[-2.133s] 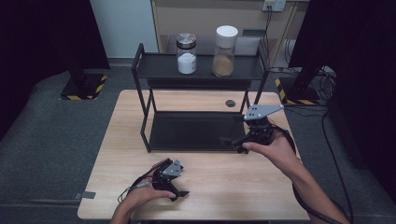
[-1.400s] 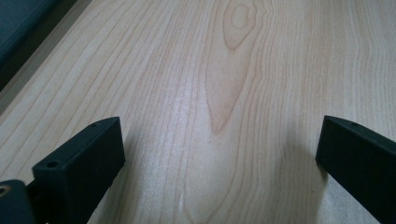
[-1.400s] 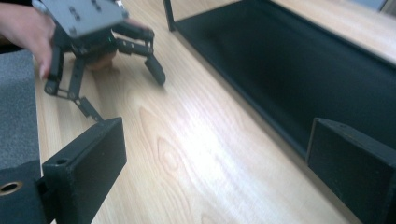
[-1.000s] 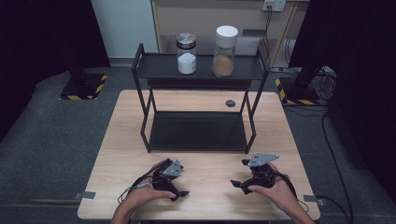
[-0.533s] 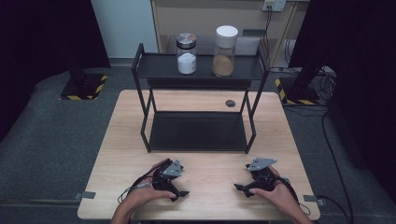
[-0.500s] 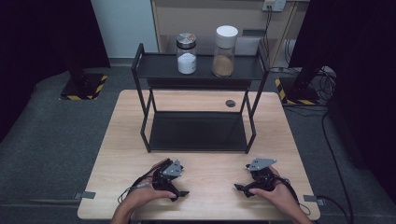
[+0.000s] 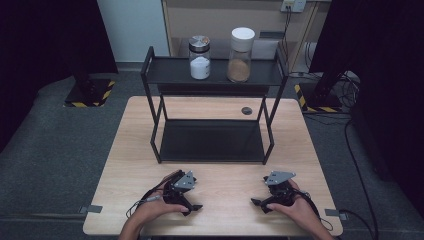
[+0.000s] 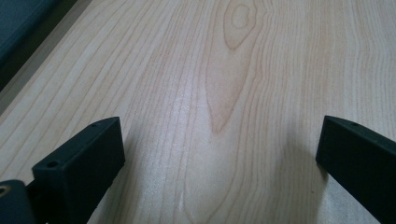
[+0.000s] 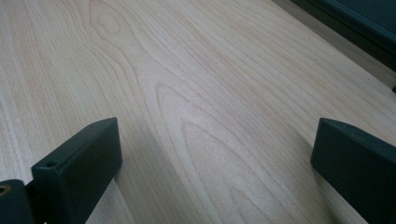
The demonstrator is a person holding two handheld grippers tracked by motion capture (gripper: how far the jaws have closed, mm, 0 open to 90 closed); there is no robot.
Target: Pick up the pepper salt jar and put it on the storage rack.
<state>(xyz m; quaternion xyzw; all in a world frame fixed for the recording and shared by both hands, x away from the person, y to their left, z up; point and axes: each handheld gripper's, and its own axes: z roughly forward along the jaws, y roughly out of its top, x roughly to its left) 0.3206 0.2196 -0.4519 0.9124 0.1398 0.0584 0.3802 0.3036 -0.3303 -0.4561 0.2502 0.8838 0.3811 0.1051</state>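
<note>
At the near bench (image 7: 225, 210) edge I rest both hand-held grippers, left (image 7: 192, 206) and right (image 7: 257, 202), jaws wide and empty. Both jars, white-powder (image 7: 200, 57) and brown-powder (image 7: 239, 55), stand on the rack's (image 7: 150, 75) top shelf, well apart from them. Risk: a hasty reach could clip the frame and topple a jar.

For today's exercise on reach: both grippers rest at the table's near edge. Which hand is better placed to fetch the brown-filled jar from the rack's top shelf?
Probably the right. The right gripper lies on the same side as the brown-filled jar; the left gripper would have to cross over. Both stand open and empty.
</note>
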